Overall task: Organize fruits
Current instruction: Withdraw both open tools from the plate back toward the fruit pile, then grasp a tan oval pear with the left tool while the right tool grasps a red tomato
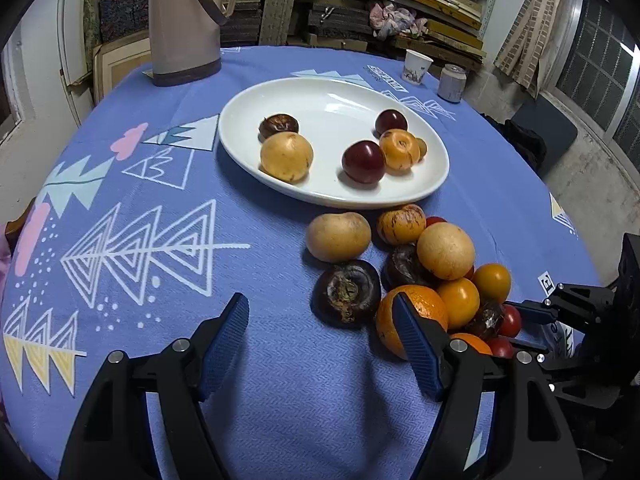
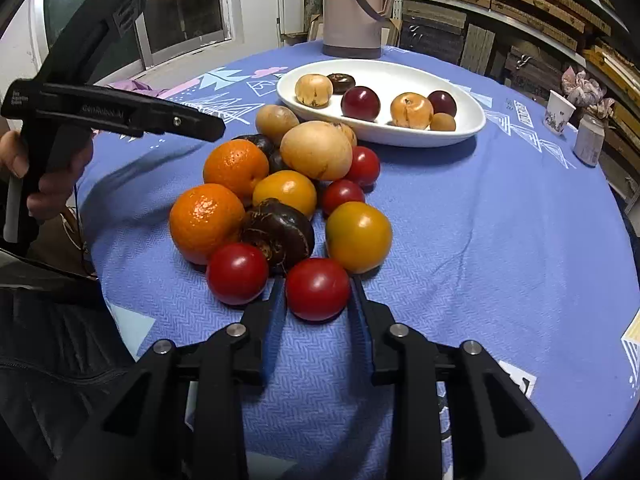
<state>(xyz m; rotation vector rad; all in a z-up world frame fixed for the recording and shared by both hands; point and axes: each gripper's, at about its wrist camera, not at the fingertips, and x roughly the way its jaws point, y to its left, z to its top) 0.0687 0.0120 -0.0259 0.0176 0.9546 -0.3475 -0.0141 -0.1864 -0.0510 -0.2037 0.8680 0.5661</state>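
A white oval plate (image 1: 432, 184) (image 2: 472, 124) holds several fruits: tan, dark red and orange ones. A pile of loose fruits lies on the blue cloth in front of it: oranges (image 2: 206, 222), red tomatoes, yellow tomatoes (image 2: 358, 236), tan fruits (image 1: 338, 237) and dark mangosteens (image 1: 346, 292). My left gripper (image 1: 320, 312) is open and empty, left of the pile, its right finger against an orange (image 1: 412, 320). My right gripper (image 2: 318, 284) is shut on a red tomato (image 2: 318, 288) at the near edge of the pile.
A tall beige thermos (image 1: 184, 20) (image 2: 352, 8) stands at the table's far side. A paper cup (image 1: 416, 66) (image 2: 559, 112) and a small jar (image 1: 451, 84) (image 2: 588, 140) stand beyond the plate. Shelves of wood lie behind the round table.
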